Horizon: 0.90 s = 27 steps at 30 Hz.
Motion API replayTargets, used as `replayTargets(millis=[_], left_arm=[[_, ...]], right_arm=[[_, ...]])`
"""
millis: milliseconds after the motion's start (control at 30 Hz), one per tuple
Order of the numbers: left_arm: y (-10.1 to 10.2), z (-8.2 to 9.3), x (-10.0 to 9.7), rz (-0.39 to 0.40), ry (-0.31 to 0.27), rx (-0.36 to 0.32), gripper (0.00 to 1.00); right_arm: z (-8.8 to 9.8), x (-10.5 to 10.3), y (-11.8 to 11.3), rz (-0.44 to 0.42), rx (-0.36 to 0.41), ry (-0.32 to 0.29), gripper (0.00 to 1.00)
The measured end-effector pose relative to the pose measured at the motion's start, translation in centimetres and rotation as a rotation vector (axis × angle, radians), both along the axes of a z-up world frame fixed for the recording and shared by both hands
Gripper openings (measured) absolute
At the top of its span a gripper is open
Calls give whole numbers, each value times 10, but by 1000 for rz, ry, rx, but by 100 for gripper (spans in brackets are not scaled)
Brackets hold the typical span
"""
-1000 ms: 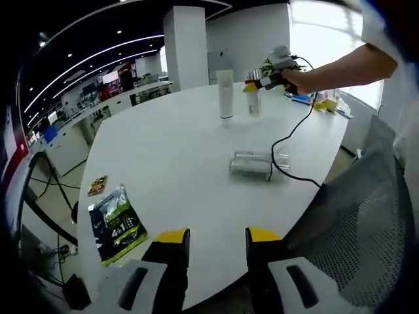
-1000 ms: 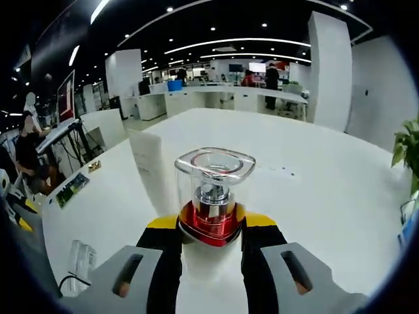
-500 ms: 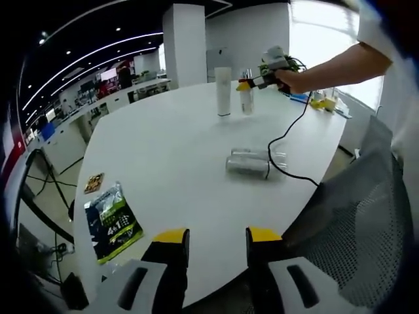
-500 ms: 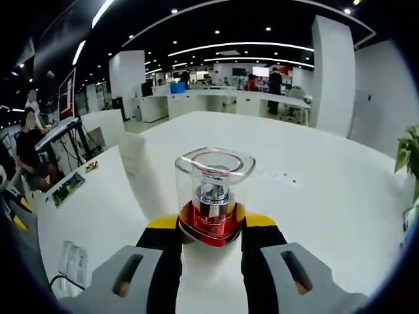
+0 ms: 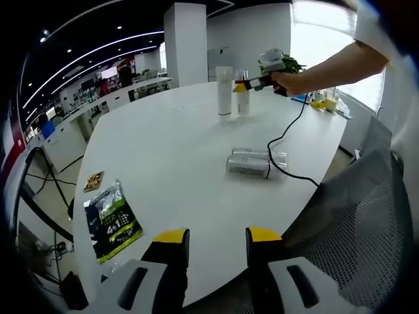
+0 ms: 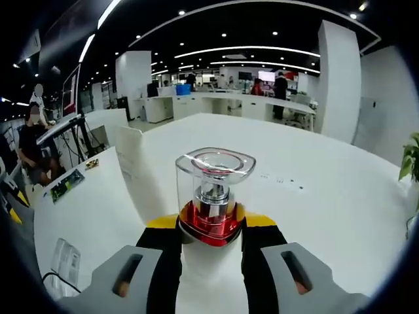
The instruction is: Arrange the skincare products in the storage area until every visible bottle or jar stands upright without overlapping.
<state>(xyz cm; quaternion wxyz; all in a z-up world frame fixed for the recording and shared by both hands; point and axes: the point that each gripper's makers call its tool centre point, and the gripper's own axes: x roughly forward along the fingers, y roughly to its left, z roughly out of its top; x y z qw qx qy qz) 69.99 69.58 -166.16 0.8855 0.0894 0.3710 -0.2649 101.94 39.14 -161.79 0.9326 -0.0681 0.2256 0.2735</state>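
Left gripper view shows your right gripper (image 5: pixel 243 85) has carried the pump bottle (image 5: pixel 243 98) closer to the white tube (image 5: pixel 224 91), upper centre of the frame, so standing it there is near. Its jaws stay clamped on the bottle. Your left gripper (image 5: pixel 217 239) hangs apart, empty. Two bottles (image 5: pixel 252 163) lie centre, beside the black cable (image 5: pixel 288 140); a green packet (image 5: pixel 113 222) sits lower left.

A large white table (image 5: pixel 170 157) with a rounded edge spans the middle of the left gripper view. Right of centre, two clear bottles (image 5: pixel 256 163) lie on their sides, touching each other, with a black cable (image 5: pixel 283 140) looping past them. Toward the upper middle a tall white tube (image 5: pixel 224 91) stands upright. At the lower left lie a dark green packet (image 5: pixel 112 222) and a small card (image 5: pixel 95 181).
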Motion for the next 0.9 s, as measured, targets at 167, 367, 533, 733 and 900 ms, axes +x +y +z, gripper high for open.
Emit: replayTargets(millis=[167, 367, 533, 733, 900], left_arm=[[-1, 0, -1, -4, 4, 0, 35], [-2, 0, -1, -6, 8, -7, 35], [-3, -1, -2, -12, 13, -7, 35], [-5, -1, -3, -21, 14, -9, 35], [-5, -1, -3, -22, 13, -10, 35]], right_arm=[[-2, 2, 2, 12, -16, -25, 31], [-7, 2, 1, 10, 5, -98, 32], [-6, 0, 2, 5, 24, -127, 32], [-5, 2, 4, 18, 15, -131, 33], [-16, -2, 4, 45, -13, -41, 42]])
